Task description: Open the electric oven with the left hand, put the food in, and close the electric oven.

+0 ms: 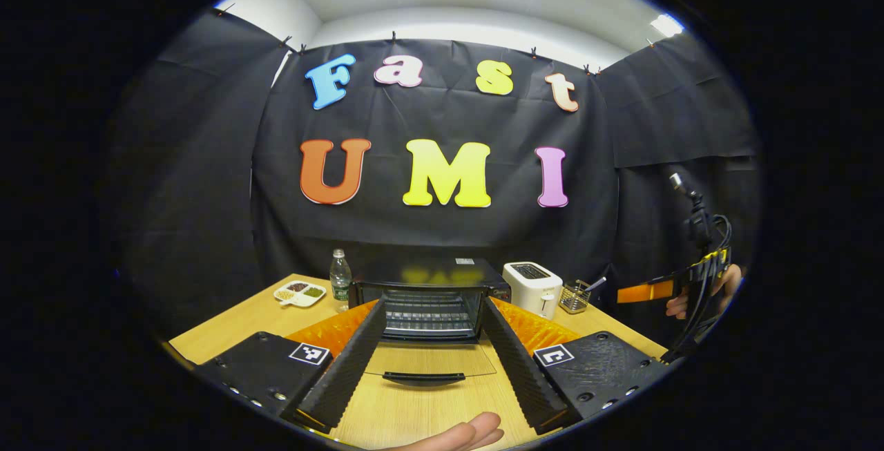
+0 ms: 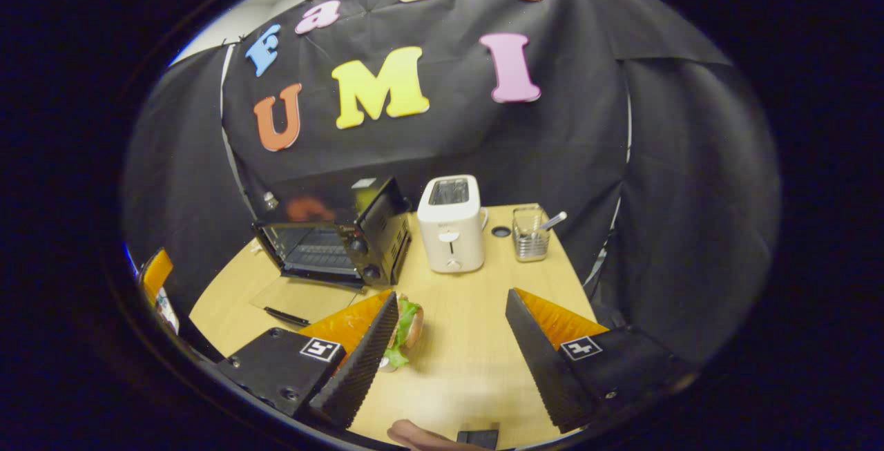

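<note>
The black electric oven (image 1: 428,299) stands on the wooden table with its glass door (image 1: 428,362) folded down flat, the wire rack visible inside. My left gripper (image 1: 431,320) is open, held back from the oven, with the door's handle (image 1: 423,378) between its fingers but untouched. In the right gripper view the oven (image 2: 338,240) stands at the left, door down. A sandwich with lettuce (image 2: 404,332) lies on the table beside the left finger of my right gripper (image 2: 449,306), which is open and holds nothing. The other gripper (image 1: 694,285) shows at the far right, held by a hand.
A white toaster (image 2: 452,223) stands right of the oven, then a wire basket with a utensil (image 2: 533,233). A water bottle (image 1: 340,277) and a divided snack dish (image 1: 299,292) sit left of the oven. Fingers (image 1: 463,434) show at the bottom edge.
</note>
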Motion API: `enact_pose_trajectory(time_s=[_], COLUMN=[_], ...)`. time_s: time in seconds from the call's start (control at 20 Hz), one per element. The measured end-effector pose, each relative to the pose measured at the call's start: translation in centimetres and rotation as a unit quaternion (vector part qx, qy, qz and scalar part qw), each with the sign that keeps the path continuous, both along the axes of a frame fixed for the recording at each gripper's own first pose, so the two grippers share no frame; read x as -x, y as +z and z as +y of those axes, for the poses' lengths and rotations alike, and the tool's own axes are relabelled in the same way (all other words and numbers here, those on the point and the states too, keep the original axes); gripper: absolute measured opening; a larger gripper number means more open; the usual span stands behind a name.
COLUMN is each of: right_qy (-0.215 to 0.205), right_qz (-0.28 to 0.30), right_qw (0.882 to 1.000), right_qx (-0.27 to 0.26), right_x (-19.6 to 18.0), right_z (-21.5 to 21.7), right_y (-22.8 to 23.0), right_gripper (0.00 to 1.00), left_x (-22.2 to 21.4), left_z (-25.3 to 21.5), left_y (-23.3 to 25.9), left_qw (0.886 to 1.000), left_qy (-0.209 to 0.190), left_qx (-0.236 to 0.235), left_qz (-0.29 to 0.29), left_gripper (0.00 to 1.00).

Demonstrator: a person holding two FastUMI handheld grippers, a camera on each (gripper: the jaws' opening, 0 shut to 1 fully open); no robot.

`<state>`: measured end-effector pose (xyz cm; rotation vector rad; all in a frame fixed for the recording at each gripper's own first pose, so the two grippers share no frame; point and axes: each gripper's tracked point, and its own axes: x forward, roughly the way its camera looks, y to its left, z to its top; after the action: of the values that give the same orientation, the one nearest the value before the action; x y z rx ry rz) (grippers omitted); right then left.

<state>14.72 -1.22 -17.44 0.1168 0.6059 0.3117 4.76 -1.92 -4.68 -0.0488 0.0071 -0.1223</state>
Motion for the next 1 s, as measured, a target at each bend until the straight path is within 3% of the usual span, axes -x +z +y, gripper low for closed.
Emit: enact_pose_trajectory(time_s=[0.2, 0.25, 0.3, 0.35, 0.4, 0.45, 0.5, 0.55, 0.6, 0.65, 0.7, 0.75, 0.8, 0.9, 0.95, 1.0], right_qy=[0.077, 0.094, 0.107, 0.121, 0.135, 0.150, 0.155, 0.164, 0.169, 0.173, 0.174, 0.175, 0.178, 0.173, 0.172, 0.172], right_qz=[0.102, 0.131, 0.158, 0.180, 0.200, 0.220, 0.241, 0.266, 0.285, 0.296, 0.306, 0.316, 0.327, 0.349, 0.359, 0.364], right_qw=[0.991, 0.986, 0.980, 0.974, 0.968, 0.960, 0.953, 0.944, 0.936, 0.930, 0.926, 0.921, 0.915, 0.905, 0.900, 0.897], right_qx=[-0.028, -0.040, -0.050, -0.061, -0.072, -0.084, -0.096, -0.107, -0.120, -0.130, -0.136, -0.147, -0.157, -0.172, -0.178, -0.183], right_x=[-2.3, -2.4, -2.5, -2.6, -2.5, -2.3, -2.1, -1.7, -1.6, -1.8, -1.9, -2.2, -2.1, -2.1, -1.9, -1.8], right_z=[3.4, 4.2, 4.8, 5.4, 6.1, 6.8, 7.2, 7.6, 8.0, 8.3, 8.7, 8.9, 9.1, 9.4, 9.3, 9.4], right_y=[-5.2, -6.3, -7.3, -8.0, -8.5, -9.0, -9.4, -9.7, -9.9, -10.1, -10.4, -10.5, -10.5, -10.9, -10.9, -11.0], right_gripper=[0.98, 0.85, 0.97, 0.97, 0.84, 0.84, 0.95, 0.82, 0.93, 0.92, 0.79, 0.75, 0.86, 0.77, 0.63, 0.57], left_x=[0.2, 0.0, -0.3, -0.6, -0.7, -0.6, -0.8, -1.1, -1.2, -1.4, -1.6, -1.8, -2.0, -2.3, -2.3, -2.3], left_z=[2.1, 2.7, 3.1, 3.3, 3.6, 4.0, 4.1, 4.2, 4.2, 4.2, 4.2, 4.3, 4.2, 3.7, 3.5, 3.2], left_y=[1.2, 1.4, 1.4, 1.1, 0.7, 0.5, 0.2, -0.2, -0.5, -0.7, -1.0, -1.4, -1.5, -1.7, -1.7, -1.7], left_qw=[0.999, 0.999, 0.998, 0.998, 0.998, 0.997, 0.997, 0.996, 0.996, 0.996, 0.996, 0.995, 0.995, 0.995, 0.996, 0.996], left_qy=[0.033, 0.046, 0.055, 0.061, 0.069, 0.075, 0.080, 0.083, 0.087, 0.089, 0.091, 0.094, 0.094, 0.091, 0.086, 0.083], left_qx=[-0.009, -0.009, -0.007, -0.006, -0.004, -0.002, 0.000, -0.001, -0.002, -0.005, -0.009, -0.013, -0.015, -0.013, -0.011, -0.010], left_qz=[-0.018, -0.019, -0.018, -0.014, -0.006, 0.000, 0.003, 0.008, 0.013, 0.017, 0.022, 0.029, 0.030, 0.035, 0.035, 0.035], left_gripper=[0.92, 0.92, 0.92, 0.92, 0.92, 0.92, 0.92, 0.92, 0.92, 0.92, 0.92, 0.92, 0.92, 0.92, 0.92, 0.92])
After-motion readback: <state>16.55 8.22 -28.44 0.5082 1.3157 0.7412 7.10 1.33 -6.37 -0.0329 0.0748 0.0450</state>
